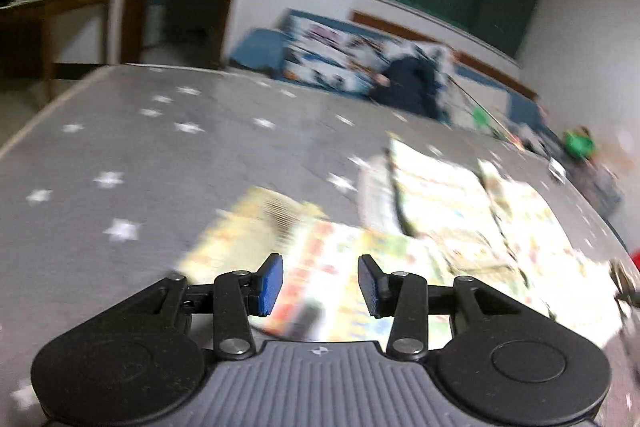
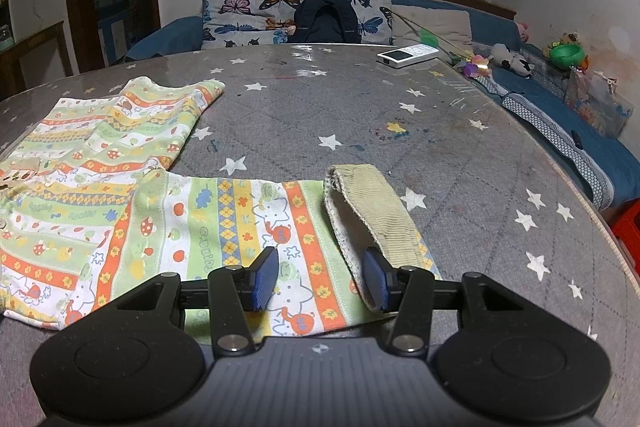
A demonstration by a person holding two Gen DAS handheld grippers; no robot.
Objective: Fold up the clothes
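Note:
A child's patterned top [image 2: 120, 163] in green, orange and yellow stripes lies flat on the grey star-print table [image 2: 360, 115]. One sleeve [image 2: 240, 227] stretches toward the right, ending in a ribbed beige cuff [image 2: 372, 211]. My right gripper [image 2: 320, 277] hovers open over that sleeve near the cuff, with nothing between its blue pads [image 2: 264, 277]. In the blurred left wrist view the same garment [image 1: 440, 211] spreads ahead and to the right. My left gripper [image 1: 320, 285] is open above the garment's near edge, holding nothing.
A white remote-like device [image 2: 408, 55] lies at the table's far edge. Behind stands a blue sofa with a butterfly cushion [image 2: 280, 15] and a dark garment [image 2: 324, 23]. Soft toys and a green bowl [image 2: 566, 55] sit at the right. The table's edge [image 2: 592, 227] curves down the right.

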